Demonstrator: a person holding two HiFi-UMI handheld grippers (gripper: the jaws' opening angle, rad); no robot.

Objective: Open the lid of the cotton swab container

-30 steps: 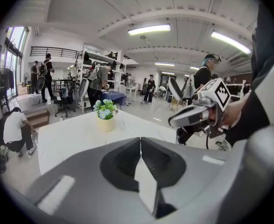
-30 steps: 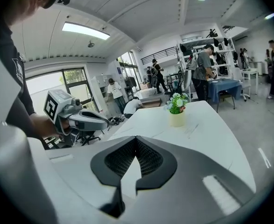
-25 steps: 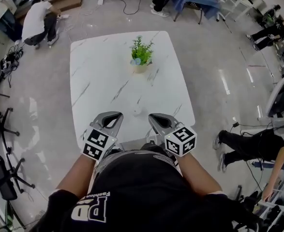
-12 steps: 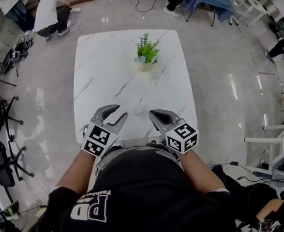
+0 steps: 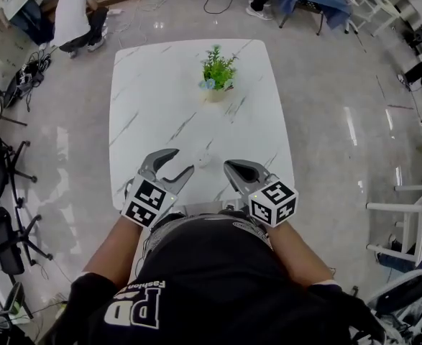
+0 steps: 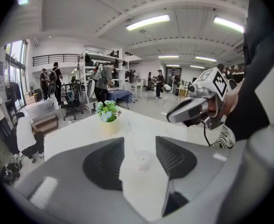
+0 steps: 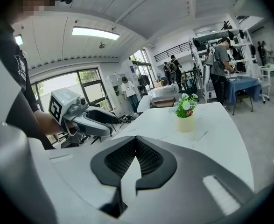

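Now the left claw (image 5: 182, 161) has just been opening wide, empty, lined up on the cotton swab container (image 5: 203, 162) by the tabletop (image 5: 160, 99) near edge, right claw (image 5: 229, 167) closed on nothing, lid untouched

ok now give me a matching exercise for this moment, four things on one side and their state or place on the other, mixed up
Things:
1. left gripper
2. right gripper
3. cotton swab container
4. potted plant

States or places:
A. on the far part of the table
B. jaws together, empty
C. jaws apart, nothing gripped
D. on the table's near part, between the two grippers

Pairs: 1-C, 2-B, 3-D, 4-A

The left gripper's jaws have just been opening; the cotton swab container stands ahead of them, not between the pads.
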